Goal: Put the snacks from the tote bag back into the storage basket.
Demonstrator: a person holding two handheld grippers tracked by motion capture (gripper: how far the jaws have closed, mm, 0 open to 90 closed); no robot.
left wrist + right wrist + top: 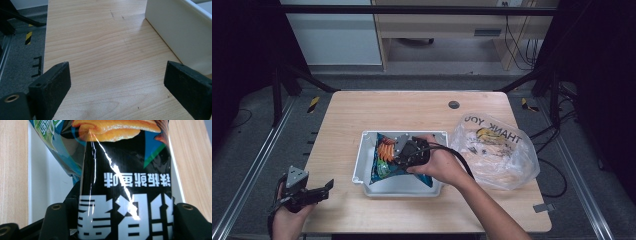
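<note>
So I've got the right gripper (398, 150) clamped on a snack bag (387, 162), jaws pinching both sides of it in the right gripper view, over the white tray (362, 160) in the middle of the wooden table (412, 107). The bag hangs inside the tray's rim, tilted toward its left wall. The left gripper (328, 186) sits at the table's front left edge, jaws spread wide with nothing between them, tray wall just to its right. The clear "THANK YOU" plastic bag (499, 150) crowds the tray's right side; the far half is bare wood.
</note>
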